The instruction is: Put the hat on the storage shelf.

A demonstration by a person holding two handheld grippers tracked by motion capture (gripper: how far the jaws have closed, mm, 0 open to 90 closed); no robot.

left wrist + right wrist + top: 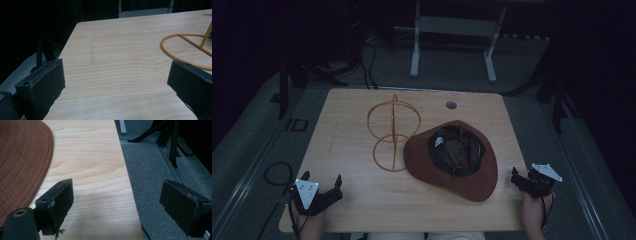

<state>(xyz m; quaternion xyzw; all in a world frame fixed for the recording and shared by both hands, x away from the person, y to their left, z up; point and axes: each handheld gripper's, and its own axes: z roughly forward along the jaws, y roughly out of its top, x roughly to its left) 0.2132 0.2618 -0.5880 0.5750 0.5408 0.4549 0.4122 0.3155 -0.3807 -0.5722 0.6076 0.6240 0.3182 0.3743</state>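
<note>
Apparently staged: both tools, left (335,186) and right (515,176), wide and empty at lower corners, brown felt brimmed hat (452,159) crown-down beside gold wire hat stand (392,134) mid-counter (362,210).

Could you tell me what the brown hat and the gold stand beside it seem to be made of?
The hat looks like matte felt or woven fabric: concentric stitched ridges ring its brim, and the lining is dark. The stand looks like thin metal wire with a gold finish, formed into rigid hoops.

High view overhead; gripper views low, sharing table (362,200).
</note>
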